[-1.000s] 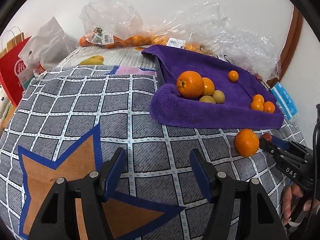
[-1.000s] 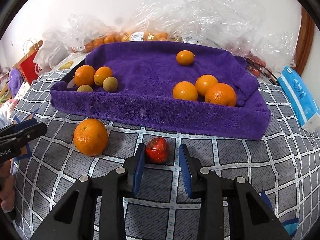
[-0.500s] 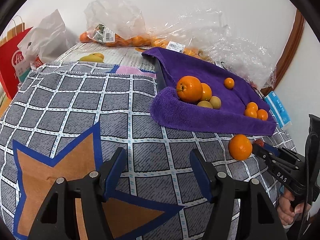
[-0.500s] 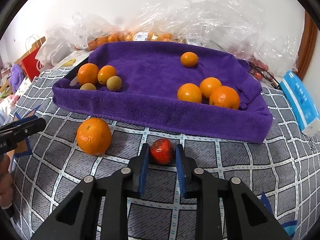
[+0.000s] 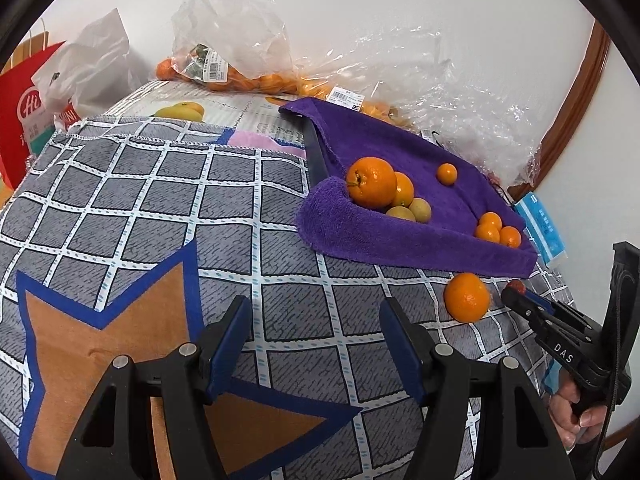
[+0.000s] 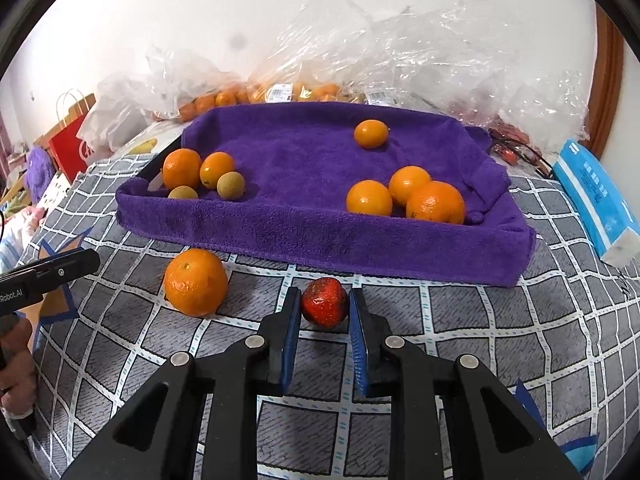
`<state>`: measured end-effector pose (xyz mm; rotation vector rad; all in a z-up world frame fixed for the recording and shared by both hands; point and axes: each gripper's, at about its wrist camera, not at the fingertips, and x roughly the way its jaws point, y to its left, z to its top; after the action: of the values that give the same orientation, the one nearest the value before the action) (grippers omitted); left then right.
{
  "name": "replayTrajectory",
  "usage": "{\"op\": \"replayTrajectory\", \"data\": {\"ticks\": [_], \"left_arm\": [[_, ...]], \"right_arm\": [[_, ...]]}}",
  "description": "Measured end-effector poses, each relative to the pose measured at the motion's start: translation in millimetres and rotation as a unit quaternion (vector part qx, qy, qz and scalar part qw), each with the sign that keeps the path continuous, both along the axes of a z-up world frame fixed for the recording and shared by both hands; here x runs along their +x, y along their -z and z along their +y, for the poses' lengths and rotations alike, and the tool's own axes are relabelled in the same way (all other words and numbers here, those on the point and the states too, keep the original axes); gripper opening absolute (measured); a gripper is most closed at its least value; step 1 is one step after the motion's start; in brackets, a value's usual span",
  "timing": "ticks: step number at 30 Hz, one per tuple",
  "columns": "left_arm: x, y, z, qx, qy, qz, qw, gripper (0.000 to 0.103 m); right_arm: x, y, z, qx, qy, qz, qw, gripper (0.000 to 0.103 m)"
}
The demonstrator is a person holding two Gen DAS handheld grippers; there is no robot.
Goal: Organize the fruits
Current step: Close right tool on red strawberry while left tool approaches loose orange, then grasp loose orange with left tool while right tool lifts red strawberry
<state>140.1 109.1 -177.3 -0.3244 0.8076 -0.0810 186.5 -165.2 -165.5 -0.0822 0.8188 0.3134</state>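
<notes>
Closing in over the past second, my right gripper [image 6: 325,312] now has both blue pads pressed against the red strawberry [image 6: 324,307], which sat loose between wider jaws a moment earlier. That strawberry rests on the grey checked cloth [image 6: 500,344], just in front of the purple towel [image 6: 304,216] that serves as the fruit tray. A loose orange [image 6: 195,282] lies on the cloth to the strawberry's left, near the towel's front edge. On the towel, oranges and two small brownish fruits sit in groups at its left and right ends. My left gripper [image 5: 312,344] hangs over the cloth, well left of the towel, jaws apart around nothing.
</notes>
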Motion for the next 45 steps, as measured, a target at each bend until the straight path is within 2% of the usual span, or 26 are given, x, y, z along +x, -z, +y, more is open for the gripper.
{"op": "replayTrajectory", "data": {"ticks": [4,6,11,14,16,21,26,28,29,31,33,39,45], "left_arm": [[-0.5,-0.5,-11.6,0.035,0.012,0.011,0.9993,0.064],[-4.8,-2.0,-23.6,0.045,0.039,0.016,0.9981,0.064],[-6.1,-6.0,-55.1,0.040,0.088,0.024,0.9950,0.064],[0.0,-5.0,-80.1,0.050,0.111,0.029,0.9921,0.064],[5.9,-4.0,-96.6,0.065,0.113,0.024,0.9911,0.064],[25.9,-5.7,-120.5,0.075,0.120,0.026,0.9896,0.064],[38.7,-2.1,-139.9,0.115,0.118,0.009,0.9863,0.064],[42.4,0.8,-142.9,0.121,0.112,0.014,0.9862,0.063],[42.0,-0.6,-142.2,0.114,0.113,0.011,0.9870,0.062],[42.4,-0.1,-140.7,0.103,0.112,0.011,0.9883,0.054],[42.0,-0.6,-135.6,0.093,0.104,0.008,0.9902,0.040],[35.0,-2.6,-117.6,0.046,0.087,-0.008,0.9951,0.039],[23.3,-7.0,-90.6,0.007,0.044,-0.029,0.9986,0.039]], "right_arm": [[-6.9,-2.8,-6.6,0.001,0.007,-0.007,1.000,0.024],[-11.7,-3.2,-13.4,0.007,0.010,-0.005,1.000,0.024],[-23.8,-4.6,-34.0,0.009,0.017,-0.012,1.000,0.024],[-27.0,-5.3,-48.0,0.009,0.028,-0.016,0.999,0.024],[-26.9,-5.6,-59.8,0.021,0.039,-0.017,0.999,0.024],[-21.1,-2.8,-81.2,0.072,0.040,0.000,0.997,0.024],[-18.7,-2.1,-76.9,0.066,0.033,0.004,0.997,0.024],[-18.2,-0.3,-75.2,0.063,0.031,0.009,0.997,0.024],[-17.7,0.2,-74.6,0.062,0.030,0.010,0.998,0.024],[-18.5,0.0,-74.6,0.062,0.029,0.009,0.998,0.024],[-18.8,-0.1,-73.8,0.060,0.029,0.007,0.998,0.024],[-19.1,0.1,-74.1,0.060,0.030,0.007,0.998,0.024],[-19.4,0.0,-74.8,0.062,0.030,0.008,0.998,0.024]]}}
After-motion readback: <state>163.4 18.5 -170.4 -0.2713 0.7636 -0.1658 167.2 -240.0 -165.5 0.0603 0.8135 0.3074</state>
